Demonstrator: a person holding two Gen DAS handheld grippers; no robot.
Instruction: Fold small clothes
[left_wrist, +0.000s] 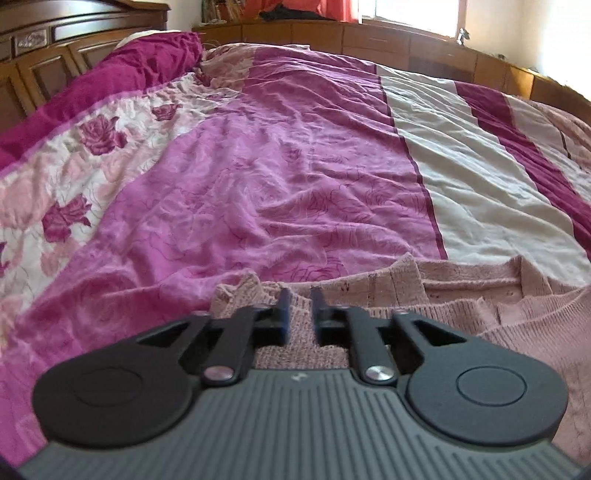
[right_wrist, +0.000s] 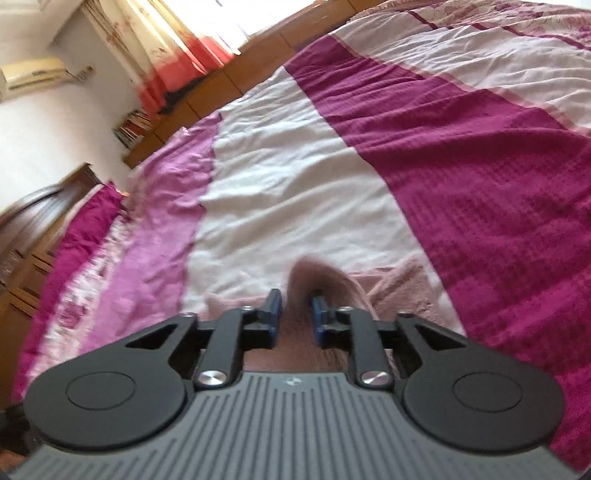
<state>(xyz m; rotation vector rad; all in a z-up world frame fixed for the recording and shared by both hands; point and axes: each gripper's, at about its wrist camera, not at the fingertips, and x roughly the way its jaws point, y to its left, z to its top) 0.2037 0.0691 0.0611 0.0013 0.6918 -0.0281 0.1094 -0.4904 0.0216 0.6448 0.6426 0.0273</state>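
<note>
A pale pink knitted sweater (left_wrist: 461, 306) lies on the bedspread (left_wrist: 295, 166), its ribbed neckline to the right in the left wrist view. My left gripper (left_wrist: 300, 295) hovers over the sweater's left edge. Its jaws stand a little apart, knit shows in the gap, and no pad presses on it. In the right wrist view the same pink sweater (right_wrist: 399, 284) lies on the white stripe of the bedspread (right_wrist: 295, 166). A blurred fold of it stands up just ahead of my right gripper (right_wrist: 296, 297), whose jaws are also slightly apart and not clamped on the cloth.
The bedspread has pink, white and magenta stripes and is wrinkled. A magenta pillow (left_wrist: 147, 59) and a wooden headboard (left_wrist: 37, 55) are at the far left. A wooden ledge (left_wrist: 369, 37) runs along the far side under a window. An air conditioner (right_wrist: 33, 74) hangs on the wall.
</note>
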